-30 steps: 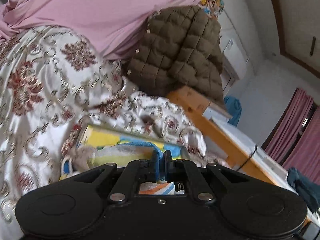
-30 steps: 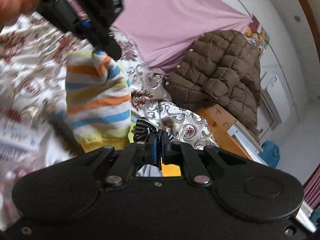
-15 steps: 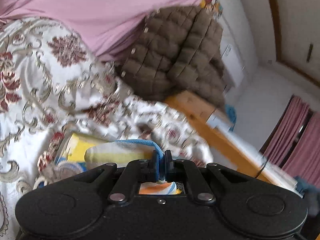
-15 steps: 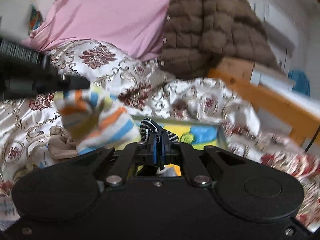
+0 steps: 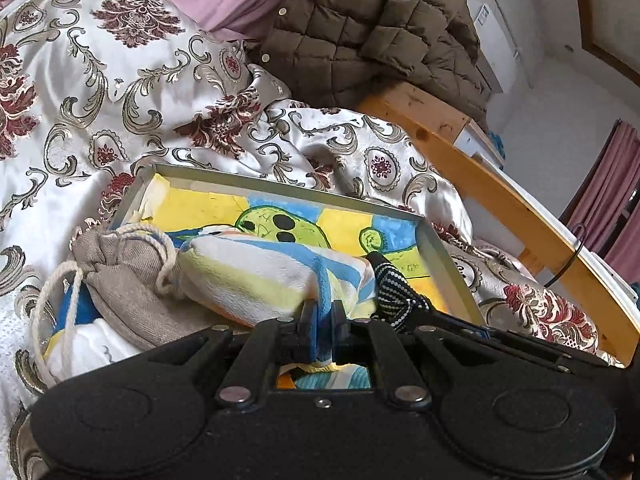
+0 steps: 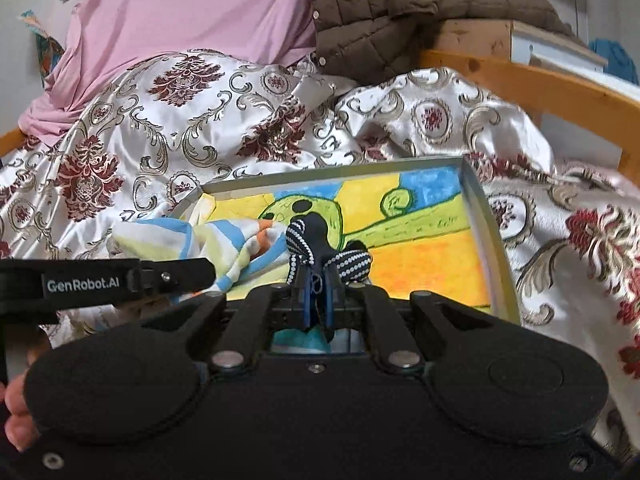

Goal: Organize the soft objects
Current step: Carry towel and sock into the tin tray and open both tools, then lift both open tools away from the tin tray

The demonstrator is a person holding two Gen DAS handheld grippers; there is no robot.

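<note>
Striped fleece towel (image 5: pixel 256 276) clamped in left gripper (image 5: pixel 324 320) | dotted black cloth (image 6: pixel 316 248) pinched in right gripper (image 6: pixel 316 300) | both over painted tray (image 6: pixel 494 248), directly ahead

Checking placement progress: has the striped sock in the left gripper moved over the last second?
Yes. The striped sock, clamped in the left gripper, has come down from high above the quilt to the painted tray rim.
</note>
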